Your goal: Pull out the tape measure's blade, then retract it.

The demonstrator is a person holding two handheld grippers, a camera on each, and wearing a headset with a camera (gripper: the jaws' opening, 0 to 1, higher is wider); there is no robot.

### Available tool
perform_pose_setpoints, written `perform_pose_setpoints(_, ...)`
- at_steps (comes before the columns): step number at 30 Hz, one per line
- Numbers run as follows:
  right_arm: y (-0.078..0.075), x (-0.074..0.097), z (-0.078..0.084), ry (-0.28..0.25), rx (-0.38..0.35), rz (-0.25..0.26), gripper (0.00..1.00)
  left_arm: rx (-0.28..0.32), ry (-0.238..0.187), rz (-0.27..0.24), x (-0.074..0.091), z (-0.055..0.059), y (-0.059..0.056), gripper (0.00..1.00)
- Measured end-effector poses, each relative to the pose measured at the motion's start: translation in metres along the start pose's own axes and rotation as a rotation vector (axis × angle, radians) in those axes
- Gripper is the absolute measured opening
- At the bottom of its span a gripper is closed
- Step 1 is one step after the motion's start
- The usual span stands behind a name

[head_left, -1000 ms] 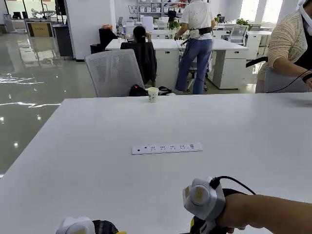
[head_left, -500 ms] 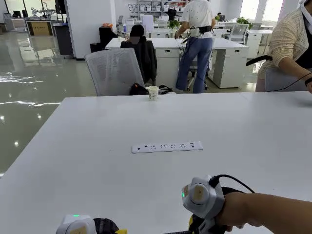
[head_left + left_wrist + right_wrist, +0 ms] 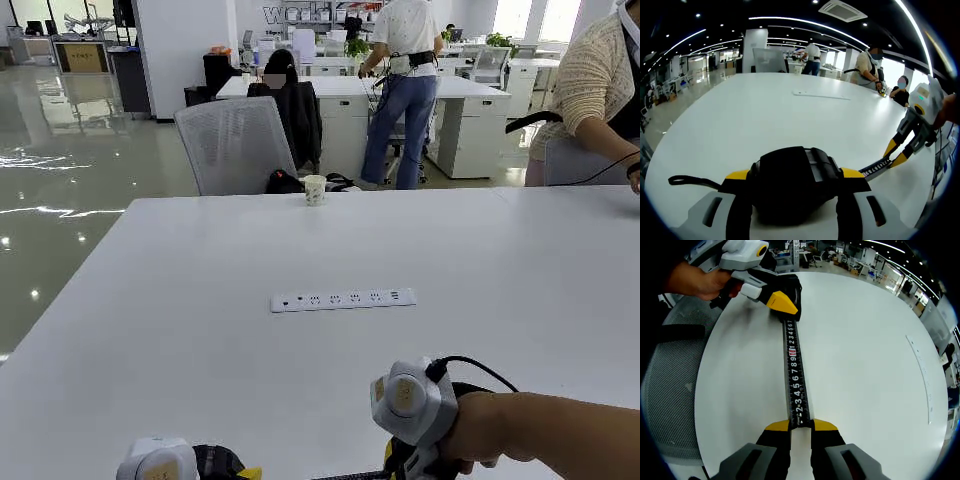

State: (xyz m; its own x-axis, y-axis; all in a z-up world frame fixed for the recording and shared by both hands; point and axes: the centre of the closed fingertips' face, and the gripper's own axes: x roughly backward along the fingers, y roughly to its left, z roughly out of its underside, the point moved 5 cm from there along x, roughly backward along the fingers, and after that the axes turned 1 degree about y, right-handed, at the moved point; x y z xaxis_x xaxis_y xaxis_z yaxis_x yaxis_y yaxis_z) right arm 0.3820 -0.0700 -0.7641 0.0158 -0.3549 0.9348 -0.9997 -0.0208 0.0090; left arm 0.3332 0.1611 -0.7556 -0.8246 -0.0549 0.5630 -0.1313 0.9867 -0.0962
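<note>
The black tape measure (image 3: 790,192) sits between the yellow-tipped jaws of my left gripper (image 3: 795,176), which is shut on its case; a black wrist strap trails off to the left. Its dark numbered blade (image 3: 792,370) is drawn out a short way, low over the white table (image 3: 180,300). My right gripper (image 3: 801,426) is shut on the blade's end. In the right gripper view the case (image 3: 786,287) lies at the far end of the blade, held by the left gripper (image 3: 776,296). In the head view both grippers sit at the bottom edge, the left gripper (image 3: 232,470) and the right gripper (image 3: 400,462).
A white power strip (image 3: 342,299) lies mid-table and a paper cup (image 3: 314,191) stands at the far edge. A grey mesh chair (image 3: 235,145) stands behind the table. A person (image 3: 595,100) stands at the far right corner, with others at desks beyond.
Both grippers keep their hold. A thin stretch of blade now shows between them at the bottom edge of the head view. The head view has shifted slightly.
</note>
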Motion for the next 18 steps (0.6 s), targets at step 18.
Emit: perform_pose_setpoints(18,-0.0006,-0.0040,-0.0075,-0.007,-0.004,-0.002,0.11,0.003,0.001,-0.002,0.0010,-0.0002,0.0006,0.64)
